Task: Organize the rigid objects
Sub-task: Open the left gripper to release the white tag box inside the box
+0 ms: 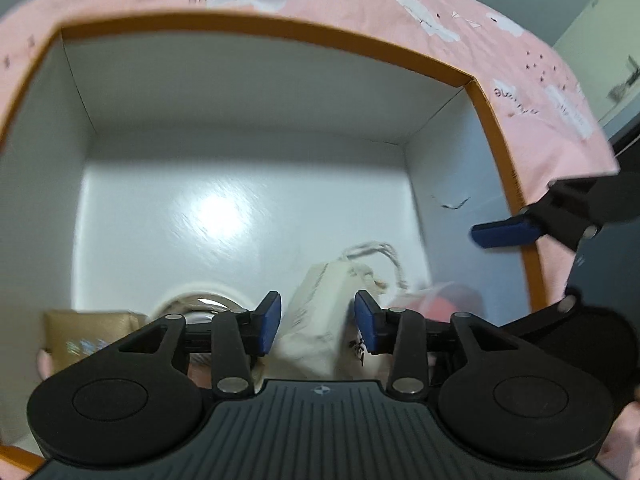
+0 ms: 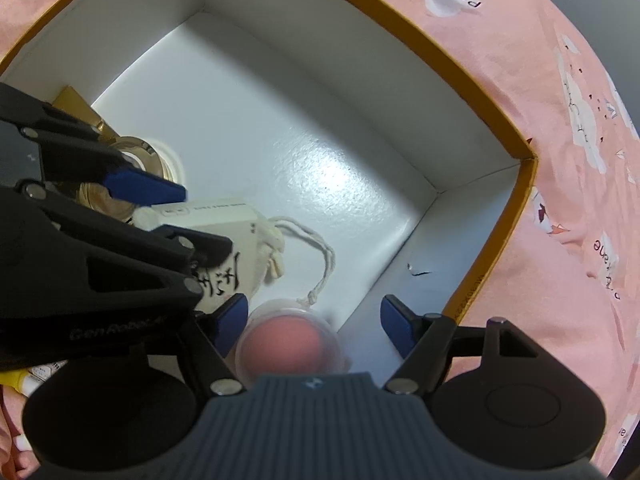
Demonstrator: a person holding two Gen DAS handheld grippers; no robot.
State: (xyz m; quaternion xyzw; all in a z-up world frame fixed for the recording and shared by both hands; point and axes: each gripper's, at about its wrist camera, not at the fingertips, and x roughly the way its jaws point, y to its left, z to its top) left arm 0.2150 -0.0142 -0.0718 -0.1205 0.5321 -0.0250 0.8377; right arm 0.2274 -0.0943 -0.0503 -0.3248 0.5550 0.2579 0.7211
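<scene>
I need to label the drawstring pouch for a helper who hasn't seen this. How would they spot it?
Look inside the white box with the orange rim, standing on pink cloth. In the crowded corner lies the pouch, between a gold jar and a clear container holding something pink. It alone is cream fabric, with a knotted white cord and black handwriting.

Free room: the far half of the box point(image 2: 304, 168) floor lies bare, open from above.
Crowded corner: gold packet point(image 1: 86, 330), shiny round fitting point(image 1: 204, 306), cloth pouch point(image 1: 320, 320) and clear capsule with a pink ball point(image 2: 288, 344) sit close together along the near side.
Limits: white walls and orange rim point(image 1: 500, 128) on all sides.
Surround: pink cloth point(image 2: 568, 120).
</scene>
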